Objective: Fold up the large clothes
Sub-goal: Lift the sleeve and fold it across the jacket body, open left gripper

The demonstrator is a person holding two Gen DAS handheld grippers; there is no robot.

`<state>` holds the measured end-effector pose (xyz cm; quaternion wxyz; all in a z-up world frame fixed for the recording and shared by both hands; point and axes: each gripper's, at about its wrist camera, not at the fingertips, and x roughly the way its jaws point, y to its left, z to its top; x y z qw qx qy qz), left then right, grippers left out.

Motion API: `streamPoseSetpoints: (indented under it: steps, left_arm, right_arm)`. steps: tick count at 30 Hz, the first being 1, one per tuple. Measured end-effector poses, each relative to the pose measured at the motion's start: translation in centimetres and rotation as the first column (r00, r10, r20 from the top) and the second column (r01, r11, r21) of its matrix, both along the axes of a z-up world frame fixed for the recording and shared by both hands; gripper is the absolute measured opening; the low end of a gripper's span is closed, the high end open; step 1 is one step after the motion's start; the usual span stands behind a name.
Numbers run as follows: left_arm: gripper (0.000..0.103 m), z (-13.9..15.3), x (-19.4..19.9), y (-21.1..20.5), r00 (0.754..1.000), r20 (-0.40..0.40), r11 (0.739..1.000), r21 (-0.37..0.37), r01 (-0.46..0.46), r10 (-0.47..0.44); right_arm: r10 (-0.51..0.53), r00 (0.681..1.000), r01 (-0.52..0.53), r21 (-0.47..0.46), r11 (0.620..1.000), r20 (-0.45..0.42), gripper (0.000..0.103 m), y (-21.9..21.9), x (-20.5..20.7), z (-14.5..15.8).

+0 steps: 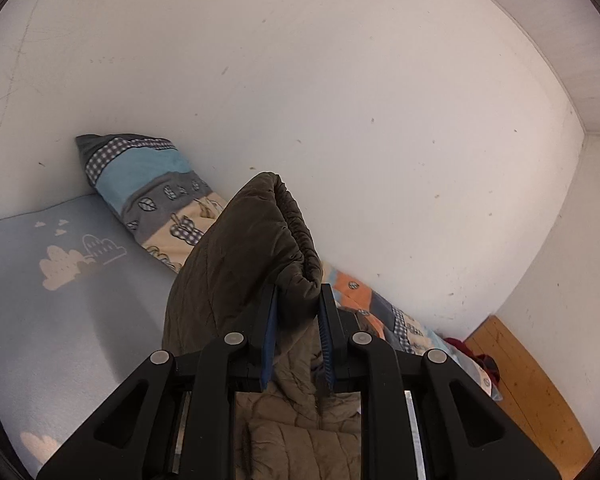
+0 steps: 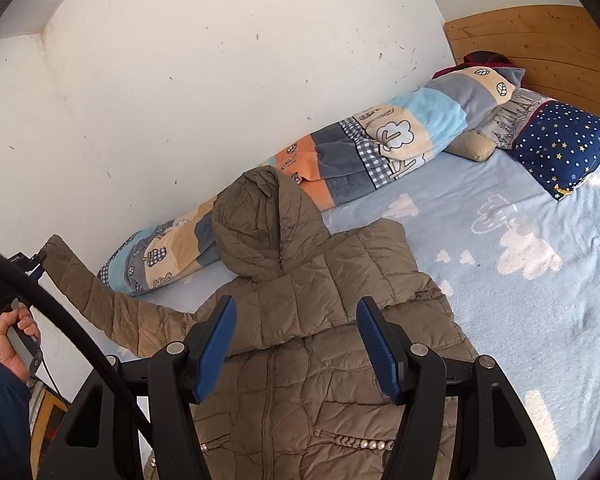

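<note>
While left gripper [image 1: 297, 320] pinches jacket [image 2: 320, 320] sleeve, right gripper [image 2: 296, 344] jaws wide.

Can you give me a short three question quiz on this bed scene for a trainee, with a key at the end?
1. True or false: the left gripper is shut on the cuff of the brown quilted hooded jacket's sleeve.
2. Multiple choice: the right gripper is A) open above the brown quilted hooded jacket, B) shut on the hood, C) shut on the zip.
3. Fill in: the rolled patchwork fleece blanket lies along the white ____, on the light blue cloud-print bed sheet.

Key: 1 true; 2 A; 3 wall.
</note>
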<state>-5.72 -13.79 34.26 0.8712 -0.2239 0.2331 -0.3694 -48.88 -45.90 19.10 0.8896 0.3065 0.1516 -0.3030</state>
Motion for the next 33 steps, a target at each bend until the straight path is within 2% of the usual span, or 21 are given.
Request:
streamPoseSetpoints:
  steps: [9,17,23,27,33]
  left_arm:
    - [0.018,-1.4,-6.9,-9.6,0.987,0.005,0.985,0.071,0.159,-0.16]
    - [0.018,-6.2,-11.5,-18.0,0.96,-0.06,0.954,0.115,0.277,-0.272]
    - [0.018,-10.7,-15.7,-24.2,0.927,-0.102,0.91,0.181,0.374,-0.361]
    - [0.018,-15.0,-17.9,-27.7,0.904,-0.145,0.872,0.24,0.425,-0.401]
    - [0.018,-20.4,-20.2,-30.5,0.885,-0.188,0.818,0.337,0.466,-0.426]
  right_arm:
    - [-0.054,0.997,0.052,0.03,0.998,0.052,0.067,-1.2,-2.9,0.5]
    - [-0.081,0.994,0.077,0.048,0.996,0.078,0.067,-1.7,-4.3,0.7]
    - [-0.115,0.99,0.111,0.057,0.992,0.079,0.067,-2.3,-5.2,0.6]
    - [-0.126,0.989,0.12,0.081,0.989,0.071,0.067,-2.7,-5.4,0.2]
    - [-0.121,0.991,0.116,0.086,0.99,0.055,0.067,-2.9,-5.0,-0.2]
